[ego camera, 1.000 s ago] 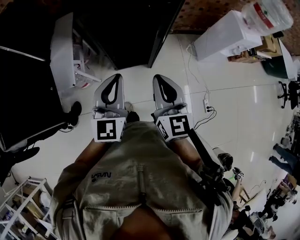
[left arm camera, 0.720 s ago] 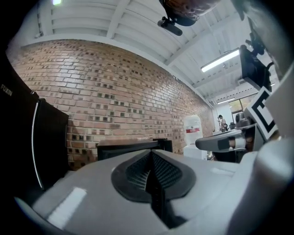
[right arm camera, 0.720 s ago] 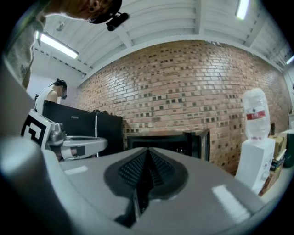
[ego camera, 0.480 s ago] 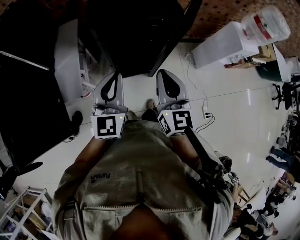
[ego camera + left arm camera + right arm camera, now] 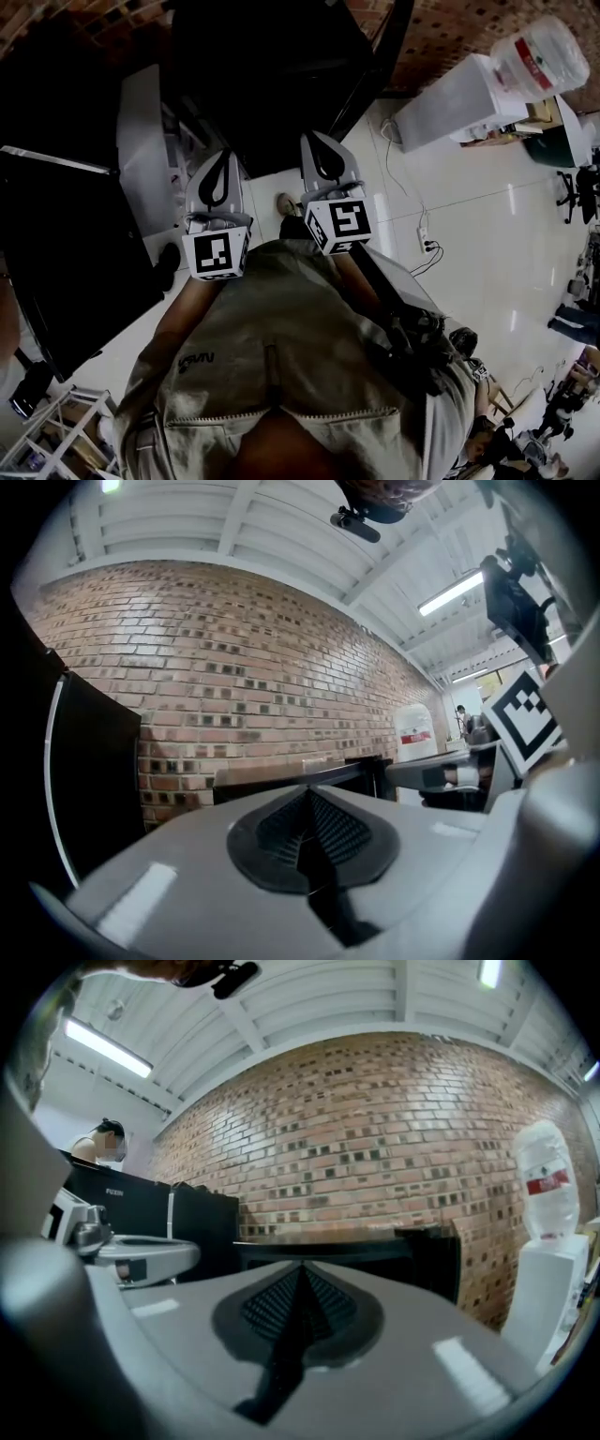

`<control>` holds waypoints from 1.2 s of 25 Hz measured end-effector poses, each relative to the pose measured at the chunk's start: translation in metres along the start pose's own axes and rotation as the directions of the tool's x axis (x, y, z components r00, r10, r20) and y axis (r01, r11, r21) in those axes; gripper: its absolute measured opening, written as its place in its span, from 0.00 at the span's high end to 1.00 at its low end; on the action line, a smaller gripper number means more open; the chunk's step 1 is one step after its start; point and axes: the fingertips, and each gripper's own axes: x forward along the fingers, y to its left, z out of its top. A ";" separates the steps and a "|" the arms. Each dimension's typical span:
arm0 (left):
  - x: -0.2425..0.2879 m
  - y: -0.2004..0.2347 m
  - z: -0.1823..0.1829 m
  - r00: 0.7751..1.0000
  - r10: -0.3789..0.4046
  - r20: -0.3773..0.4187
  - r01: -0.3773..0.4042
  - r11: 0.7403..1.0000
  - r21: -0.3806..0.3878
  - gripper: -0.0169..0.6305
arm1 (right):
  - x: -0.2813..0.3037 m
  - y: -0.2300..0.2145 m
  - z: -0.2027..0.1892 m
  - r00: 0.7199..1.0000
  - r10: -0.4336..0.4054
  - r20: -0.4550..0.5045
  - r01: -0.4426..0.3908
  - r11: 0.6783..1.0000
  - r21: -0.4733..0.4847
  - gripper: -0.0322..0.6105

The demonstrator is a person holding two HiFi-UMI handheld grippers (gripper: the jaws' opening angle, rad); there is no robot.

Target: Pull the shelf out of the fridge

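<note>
Two claws fully closed, empty

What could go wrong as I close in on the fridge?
Left gripper and right gripper are shut and empty; open them before reaching into the fridge. The open door's white lining sits near the left gripper: bump risk. A power strip and cable lie on the floor at right: trip risk.
</note>
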 end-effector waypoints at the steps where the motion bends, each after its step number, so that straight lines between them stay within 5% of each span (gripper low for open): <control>1: 0.008 0.002 -0.003 1.000 -0.003 -0.007 0.003 1.000 0.003 0.96 | 0.012 -0.004 -0.005 1.000 -0.002 -0.012 0.002 1.000 -0.002 0.95; 8: 0.075 0.012 -0.045 0.995 -0.048 -0.084 0.048 0.999 0.001 0.96 | 0.088 -0.029 -0.054 0.995 0.000 -0.096 0.006 0.998 0.060 0.95; 14: 0.118 0.018 -0.092 0.979 -0.080 -0.188 0.081 0.997 -0.007 0.96 | 0.140 -0.044 -0.112 0.985 0.024 -0.172 0.031 0.950 0.311 0.88; 17: 0.133 0.021 -0.112 0.970 -0.081 -0.228 0.082 0.997 -0.005 0.96 | 0.159 -0.056 -0.138 0.982 0.042 -0.184 0.058 0.862 0.504 0.84; 22: 0.153 0.022 -0.138 0.956 -0.062 -0.286 0.066 0.998 0.003 0.96 | 0.185 -0.079 -0.169 0.986 0.027 -0.164 0.106 0.656 0.747 0.80; 25: 0.159 0.021 -0.147 0.948 -0.053 -0.313 0.052 0.999 -0.012 0.96 | 0.193 -0.088 -0.173 0.992 0.011 -0.123 0.098 0.533 0.841 0.78; 30: 0.166 0.024 -0.155 0.939 -0.049 -0.340 0.040 0.999 -0.033 0.96 | 0.213 -0.093 -0.179 0.997 0.004 -0.078 0.071 0.385 0.920 0.77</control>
